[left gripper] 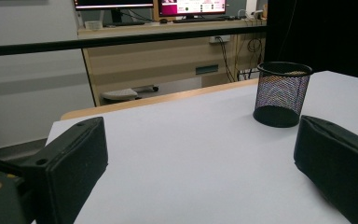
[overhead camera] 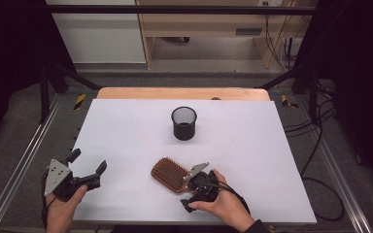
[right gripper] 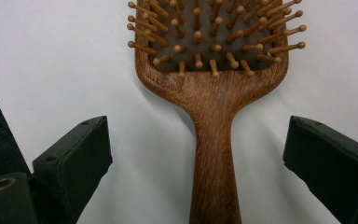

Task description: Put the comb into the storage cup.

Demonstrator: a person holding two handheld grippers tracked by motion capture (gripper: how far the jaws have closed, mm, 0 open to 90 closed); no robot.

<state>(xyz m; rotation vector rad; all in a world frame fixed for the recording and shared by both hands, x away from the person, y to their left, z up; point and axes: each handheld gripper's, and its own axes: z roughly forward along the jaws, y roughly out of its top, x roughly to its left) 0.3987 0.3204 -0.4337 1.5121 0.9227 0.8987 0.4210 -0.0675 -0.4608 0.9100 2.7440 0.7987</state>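
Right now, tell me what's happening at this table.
A person holds a gripper in each hand. The right gripper is open with its jaws on either side of the wooden hairbrush handle, not yet closed on it; the brush lies bristles up on the white table. The left gripper is open near the left edge. A black mesh cup stands farther back.

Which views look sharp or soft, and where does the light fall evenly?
High view: even light on the white table, dark surroundings. Left gripper view: mesh cup fairly sharp, near jaws soft. Right gripper view: hairbrush handle grain crisp, jaws slightly blurred.
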